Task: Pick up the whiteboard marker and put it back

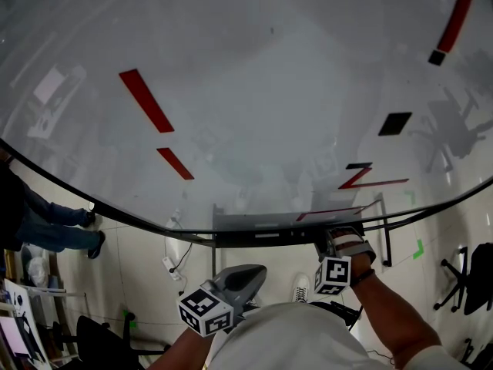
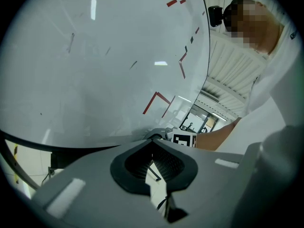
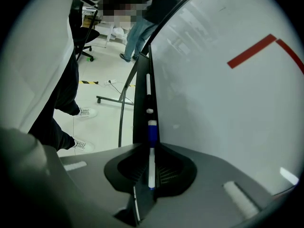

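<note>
The whiteboard marker (image 3: 151,144) has a white body and a blue cap, and lies along the black tray (image 3: 140,103) under the whiteboard (image 1: 254,83). My right gripper (image 3: 151,170) is shut on the marker's white body, with the blue cap pointing away along the tray. In the head view the right gripper (image 1: 336,241) reaches down to the tray (image 1: 262,235) at the board's lower edge; the marker is hidden there. My left gripper (image 1: 245,277) hangs close to my body, away from the tray. The left gripper (image 2: 154,164) has its jaws together with nothing between them.
Red strokes (image 1: 146,99) and a black patch (image 1: 394,123) mark the board. Another white pen (image 3: 148,85) lies farther along the tray. A person's legs in jeans (image 1: 50,226) stand at the left; office chairs (image 1: 462,276) and a floor cable (image 1: 176,262) are nearby.
</note>
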### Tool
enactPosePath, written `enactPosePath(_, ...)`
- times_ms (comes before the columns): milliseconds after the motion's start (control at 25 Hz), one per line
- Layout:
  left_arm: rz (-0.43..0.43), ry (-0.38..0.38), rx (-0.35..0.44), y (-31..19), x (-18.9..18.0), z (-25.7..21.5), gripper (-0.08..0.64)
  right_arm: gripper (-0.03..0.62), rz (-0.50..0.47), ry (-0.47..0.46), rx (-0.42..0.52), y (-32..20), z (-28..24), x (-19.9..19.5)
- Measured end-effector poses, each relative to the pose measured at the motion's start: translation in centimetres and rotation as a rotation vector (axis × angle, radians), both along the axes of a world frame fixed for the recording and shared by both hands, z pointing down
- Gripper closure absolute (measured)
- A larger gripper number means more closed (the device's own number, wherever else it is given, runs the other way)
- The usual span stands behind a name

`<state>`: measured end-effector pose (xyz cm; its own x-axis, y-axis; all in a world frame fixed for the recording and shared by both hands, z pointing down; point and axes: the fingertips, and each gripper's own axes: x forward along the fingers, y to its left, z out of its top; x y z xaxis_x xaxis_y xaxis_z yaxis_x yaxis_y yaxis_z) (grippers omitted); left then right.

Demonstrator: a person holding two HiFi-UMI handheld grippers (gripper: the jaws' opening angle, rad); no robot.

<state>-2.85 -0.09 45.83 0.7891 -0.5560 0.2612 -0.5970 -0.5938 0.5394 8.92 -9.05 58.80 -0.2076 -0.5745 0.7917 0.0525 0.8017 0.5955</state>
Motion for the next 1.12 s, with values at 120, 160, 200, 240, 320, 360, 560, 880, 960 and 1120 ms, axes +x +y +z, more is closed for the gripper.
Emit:
enactPosePath(120, -0.006, 0.002, 0.0, -0.1, -0.2, 0.0, 0.543, 0.553, 0.022, -0.01, -0.023, 0.0, 0.8, 0.2)
enactPosePath(160, -0.007, 0.002, 0.001, -0.1, -0.2, 0.0, 0.543, 0.533, 0.03, -0.014, -0.026, 0.0, 0.9, 0.2)
enactPosePath(200, -0.007, 0.003, 0.002, -0.2, -0.1, -0.1, 0.543, 0.526, 0.037, -0.017, -0.019, -0.2, 0.7, 0.2)
enactPosePath(240, -0.007, 0.003, 0.003, -0.2, -0.1, -0.1, 0.543, 0.526, 0.041, -0.017, -0.008, -0.3, 0.3, 0.2)
enactPosePath(320, -0.006, 0.0, 0.002, -0.2, -0.1, 0.0, 0.543, 0.526, 0.044, -0.021, 0.002, -0.2, -0.2, 0.1)
enactPosePath(360, -0.004, -0.002, 0.0, -0.2, 0.0, 0.1, 0.543, 0.527, 0.046, -0.026, -0.001, -0.1, -0.3, 0.1)
enactPosePath(560, 0.008, -0.014, -0.02, -0.3, 0.3, 0.7, 0.543, 0.537, 0.081, -0.061, -0.011, 0.2, -0.9, 0.5)
enactPosePath(880, -0.004, -0.053, -0.042, -0.8, -0.2, 1.2, 0.543, 0.591, 0.317, -0.436, -0.225, 1.9, -3.7, 0.5)
enactPosePath(960, 0.001, -0.055, -0.042, -0.8, -0.1, 1.2, 0.543, 0.591, 0.354, -0.503, -0.262, 2.4, -4.4, 0.4)
enactPosePath(1120, 0.009, -0.057, -0.042, -0.7, 0.3, 1.2, 0.543, 0.591, 0.372, -0.521, -0.258, 2.6, -4.7, 0.7)
